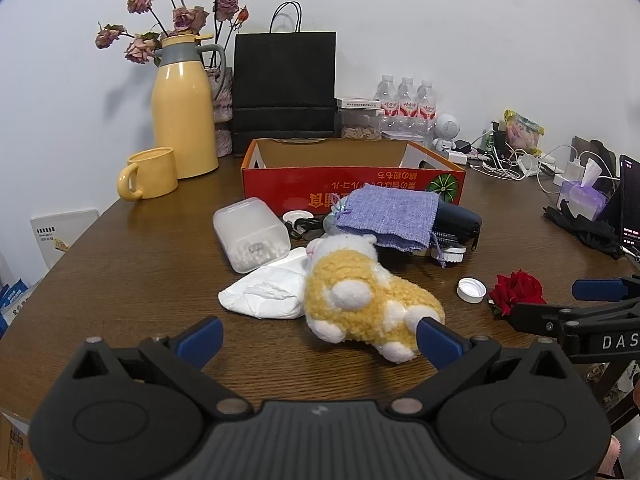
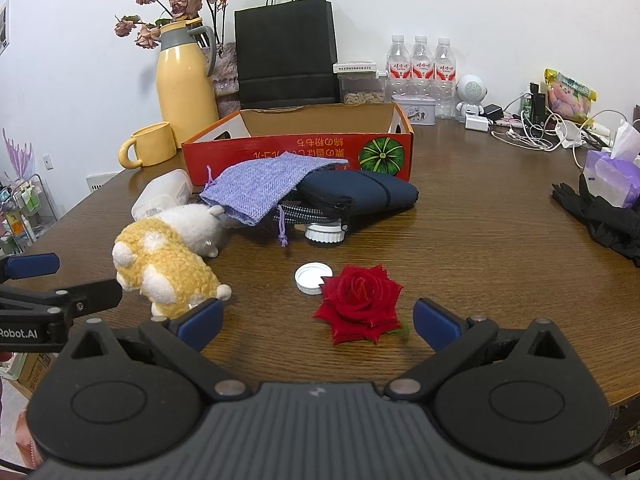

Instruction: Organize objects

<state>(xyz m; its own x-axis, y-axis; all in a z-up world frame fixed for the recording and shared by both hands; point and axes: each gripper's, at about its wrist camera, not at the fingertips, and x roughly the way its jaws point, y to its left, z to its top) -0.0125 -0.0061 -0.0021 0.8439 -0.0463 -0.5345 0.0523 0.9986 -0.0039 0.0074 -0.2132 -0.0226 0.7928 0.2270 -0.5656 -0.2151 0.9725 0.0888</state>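
Brown wooden table (image 1: 120, 248) is holding a stuffed toy (image 1: 368, 300) and a rose (image 2: 360, 304) before the empty red box (image 1: 352, 184); left gripper (image 1: 320, 336) and right gripper (image 2: 318, 322) are hovering, jaws wide apart, gripping nothing

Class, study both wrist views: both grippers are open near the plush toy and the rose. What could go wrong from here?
1. The right hand-held gripper frames the rose; a hard squeeze could crush its petals.
2. The white cap touches the rose and may get knocked away.
3. The plush toy lies partly on a white packet, which may drag along when the left hand-held gripper lifts it.
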